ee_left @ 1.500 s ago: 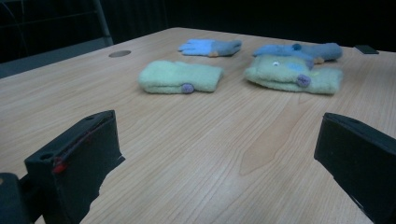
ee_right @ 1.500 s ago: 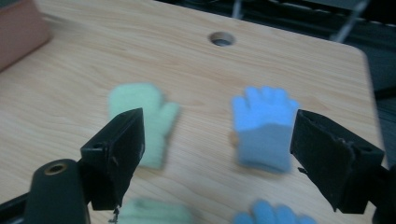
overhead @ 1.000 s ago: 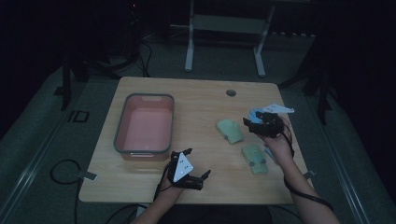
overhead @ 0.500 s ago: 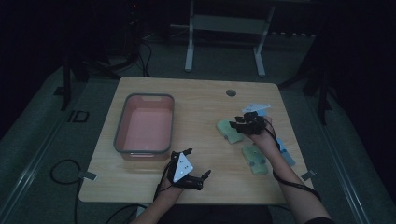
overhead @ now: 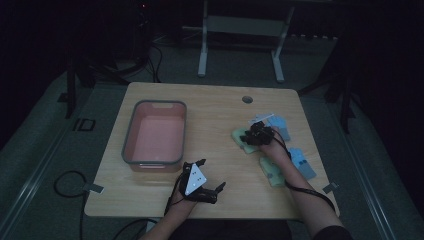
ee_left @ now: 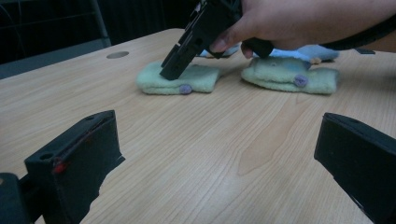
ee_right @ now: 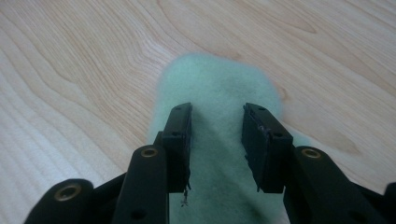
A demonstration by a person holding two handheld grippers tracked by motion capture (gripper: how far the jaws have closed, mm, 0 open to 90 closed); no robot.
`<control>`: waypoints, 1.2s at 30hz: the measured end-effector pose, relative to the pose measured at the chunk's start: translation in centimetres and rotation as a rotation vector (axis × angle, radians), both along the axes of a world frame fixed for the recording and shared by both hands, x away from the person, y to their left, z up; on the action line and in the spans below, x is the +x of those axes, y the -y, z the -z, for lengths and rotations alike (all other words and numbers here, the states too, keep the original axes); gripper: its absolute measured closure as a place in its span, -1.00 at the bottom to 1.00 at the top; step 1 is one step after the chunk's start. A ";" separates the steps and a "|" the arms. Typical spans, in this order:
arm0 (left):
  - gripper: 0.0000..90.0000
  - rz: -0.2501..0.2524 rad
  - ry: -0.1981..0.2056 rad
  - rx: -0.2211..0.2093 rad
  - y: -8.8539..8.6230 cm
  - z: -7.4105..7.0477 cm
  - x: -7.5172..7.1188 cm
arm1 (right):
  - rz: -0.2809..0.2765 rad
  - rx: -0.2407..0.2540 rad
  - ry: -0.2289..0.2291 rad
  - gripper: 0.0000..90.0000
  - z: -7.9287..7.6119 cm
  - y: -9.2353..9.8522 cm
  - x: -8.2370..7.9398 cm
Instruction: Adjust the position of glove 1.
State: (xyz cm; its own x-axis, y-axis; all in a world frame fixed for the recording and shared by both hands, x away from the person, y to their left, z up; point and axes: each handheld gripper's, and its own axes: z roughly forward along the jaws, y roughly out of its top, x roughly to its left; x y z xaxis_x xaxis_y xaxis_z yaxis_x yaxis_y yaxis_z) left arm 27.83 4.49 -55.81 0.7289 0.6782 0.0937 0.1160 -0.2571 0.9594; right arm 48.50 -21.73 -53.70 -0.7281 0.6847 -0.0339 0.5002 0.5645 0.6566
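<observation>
You are working at a pale wooden table with rounded corners and a small round hole near its far edge, at about one o'clock from the centre. The room around it is dark; a grey floor, loose cables and a metal stand's legs sit beyond the table at twelve o'clock.

Count what is on it: one pink tub with a grey rim at nine o'clock, two green socks and two blue socks. The green sock you are working on lies at three o'clock from the centre; the second green sock lies nearer you at about five o'clock, under your right forearm. One blue sock lies just beyond your right hand, the other blue sock towards four o'clock.

Your right gripper sits tip-down over the green sock; its jaws have just been closing, with the fabric between them, yet a gap remains and the pads do not clamp it. Your left gripper rests near the front edge at six o'clock, jaws spread wide, holding nothing.
</observation>
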 end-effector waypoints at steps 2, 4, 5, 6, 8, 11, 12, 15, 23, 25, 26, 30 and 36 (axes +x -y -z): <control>-1.00 0.000 0.001 0.001 0.0 0.0 0.0 | -0.001 -0.001 0.005 0.42 0.1 -0.1 0.0; -1.00 -0.001 0.002 0.002 0.0 0.0 0.0 | 0.003 -0.002 0.005 0.50 0.1 -0.2 -0.1; -1.00 -0.001 0.003 0.002 0.0 0.0 0.0 | 0.006 -0.003 0.003 0.56 0.2 -0.2 -0.1; -1.00 -0.001 0.004 0.003 0.0 0.0 0.0 | 0.006 -0.004 0.003 0.67 0.2 -0.2 0.0; -1.00 -0.002 0.002 0.003 0.0 0.0 0.0 | 0.000 -0.013 0.002 0.87 0.1 -0.3 -0.1; -1.00 -0.001 0.000 0.003 0.0 0.0 0.0 | 0.038 -0.006 -0.007 0.94 -0.3 -0.5 -0.2; -1.00 -0.002 -0.002 0.001 0.0 0.0 0.0 | 0.060 -0.006 -0.006 0.94 -0.5 -0.6 -0.3; -1.00 -0.002 -0.002 0.000 0.0 0.0 0.0 | 0.144 0.033 0.000 0.95 -2.1 -0.8 -1.2; -1.00 -0.006 0.001 0.001 0.0 0.0 0.0 | 0.253 0.115 0.039 0.95 -6.8 -2.2 -5.4; -1.00 -0.007 0.001 -0.002 0.0 0.0 0.0 | 0.260 0.113 0.058 0.95 -7.4 -2.7 -6.5; -1.00 -0.008 0.001 -0.003 0.0 0.0 0.0 | 0.275 0.127 0.061 0.95 -7.6 -2.9 -7.1; -1.00 -0.008 0.002 0.001 0.0 0.0 0.0 | 0.301 0.157 0.065 0.95 -7.2 -3.7 -9.1; -1.00 -0.008 0.002 0.002 0.0 0.0 0.0 | 0.356 0.180 0.017 0.95 -4.9 -4.3 -11.1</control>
